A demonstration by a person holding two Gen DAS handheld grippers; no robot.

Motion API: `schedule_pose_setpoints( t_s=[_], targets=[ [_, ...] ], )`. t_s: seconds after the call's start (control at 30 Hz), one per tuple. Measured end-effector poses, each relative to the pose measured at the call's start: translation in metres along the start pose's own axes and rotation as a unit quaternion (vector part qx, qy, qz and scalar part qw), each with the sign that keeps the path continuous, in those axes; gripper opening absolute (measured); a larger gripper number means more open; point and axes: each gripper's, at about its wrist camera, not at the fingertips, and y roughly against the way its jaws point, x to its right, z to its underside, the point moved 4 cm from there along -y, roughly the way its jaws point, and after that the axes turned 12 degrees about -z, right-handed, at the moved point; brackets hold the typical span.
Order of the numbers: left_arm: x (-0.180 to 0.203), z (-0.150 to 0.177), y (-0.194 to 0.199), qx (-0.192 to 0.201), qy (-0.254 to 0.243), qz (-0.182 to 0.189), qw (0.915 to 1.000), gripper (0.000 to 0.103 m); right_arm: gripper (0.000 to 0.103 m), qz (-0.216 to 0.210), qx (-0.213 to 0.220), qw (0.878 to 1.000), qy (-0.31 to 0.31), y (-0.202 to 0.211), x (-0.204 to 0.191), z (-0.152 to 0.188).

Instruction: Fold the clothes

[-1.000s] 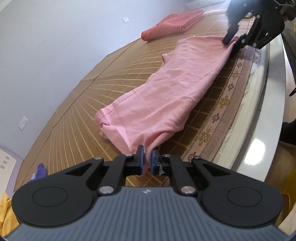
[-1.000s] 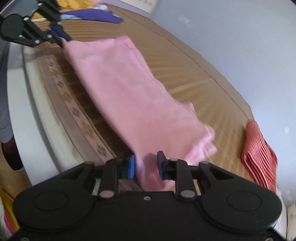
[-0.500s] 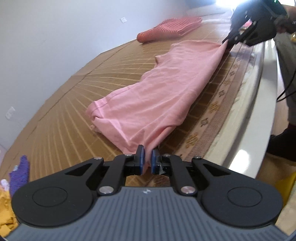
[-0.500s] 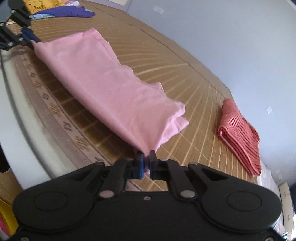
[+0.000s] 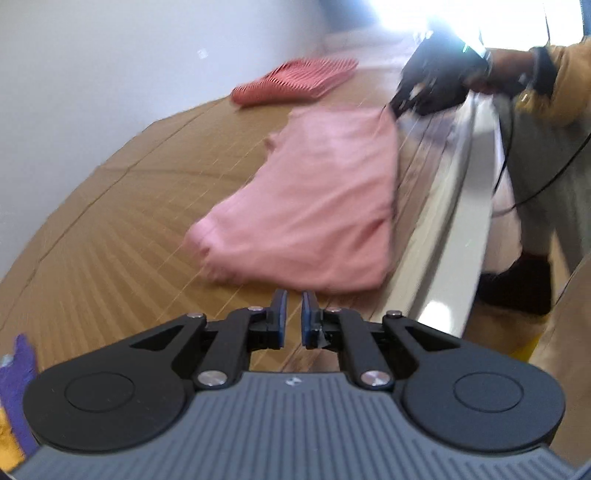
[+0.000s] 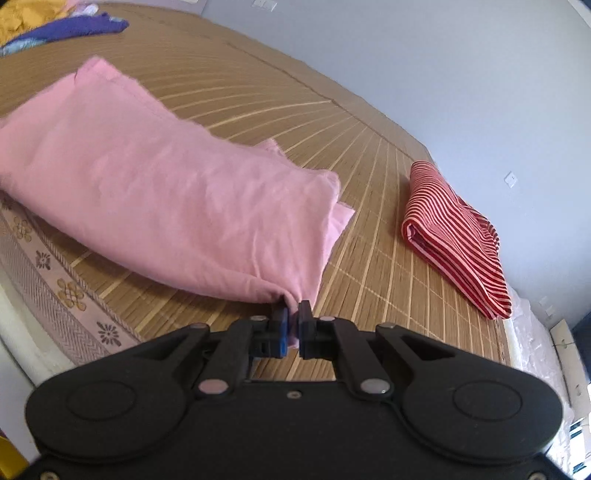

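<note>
**Right pads pinch the pink cloth, left pads bare**

Fingers [image 6: 282, 325] of the right gripper [image 6: 291, 325] are clamped on a corner of the pink garment [image 6: 166, 206], a sliver of pink fabric showing between the blue pads. From that pinch the cloth runs away across the bamboo mat [image 6: 332, 122] as a long, loosely folded band, one side lying along the mat's patterned border [image 6: 70, 295].

On the left gripper [image 5: 293, 314] the blue pads stand close together with a narrow slit between them, and nothing sits in that slit (the near edge of the garment lies just beyond the tips, not touching them). Its view is blurred.

Seen from the left wrist, the right gripper shows as a dark shape at the far corner of the pink garment, borne by a hand [image 5: 495, 70] coming from a yellow sleeve [image 5: 569, 77].

A folded red-striped garment [image 6: 454, 236] lies on the mat well apart from the pink one, nearer the wall [image 6: 461, 74]. A purple cloth [image 6: 74, 27] and a yellow cloth [image 6: 22, 18] lie heaped at the mat's far end.
</note>
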Motion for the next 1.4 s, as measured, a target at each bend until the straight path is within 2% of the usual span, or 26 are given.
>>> schedule_pose_setpoints(
  t_s=[0.07,0.13,0.23,0.37,0.47,0.63,0.7,0.77,0.93,1.13,1.3,1.4],
  targets=[
    [0.011,-0.007,-0.003,0.009,-0.006,0.031,0.9995,0.012,0.007,0.003,-0.004,1.000,0.006,0.000,-0.004,-0.001],
    [0.029,-0.012,-0.009,0.007,-0.034,0.053,0.9980,0.012,0.007,0.001,-0.004,1.000,0.003,0.000,-0.003,0.000],
    [0.047,-0.013,-0.013,0.002,-0.077,0.069,0.9946,0.012,0.009,-0.003,-0.003,1.000,-0.004,-0.001,-0.002,0.001],
    [0.050,-0.009,-0.011,-0.005,-0.098,0.061,0.9933,0.014,0.011,-0.001,-0.004,1.000,0.001,0.001,-0.005,0.002],
    [0.050,-0.006,-0.013,-0.014,-0.116,0.041,0.9924,0.025,0.011,-0.001,-0.002,1.000,0.002,-0.001,-0.004,0.003],
    [0.053,-0.005,-0.020,-0.016,-0.133,0.024,0.9908,0.025,0.012,0.000,0.000,1.000,0.003,-0.001,-0.002,0.003],
    [0.055,-0.005,-0.024,-0.018,-0.139,-0.003,0.9901,0.019,0.012,0.000,0.000,1.000,0.003,-0.001,-0.002,0.004],
    [0.057,-0.006,-0.024,-0.014,-0.132,-0.007,0.9912,0.008,0.012,0.000,0.000,1.000,0.002,-0.002,-0.001,0.004],
    [0.060,-0.005,-0.012,-0.003,-0.150,-0.017,0.9886,0.006,0.012,-0.002,0.002,1.000,-0.006,-0.001,0.000,0.005],
    [0.032,-0.001,-0.008,-0.015,-0.112,-0.058,0.9920,0.005,0.012,-0.004,0.005,1.000,-0.017,0.000,0.001,0.005],
    [0.029,0.004,-0.007,-0.022,-0.094,-0.041,0.9945,0.005,0.012,-0.004,0.004,1.000,-0.019,0.001,0.000,0.006],
    [0.041,0.006,-0.003,-0.009,-0.116,-0.024,0.9929,0.007,0.013,-0.003,0.004,1.000,-0.020,0.000,0.000,0.005]
  ],
)
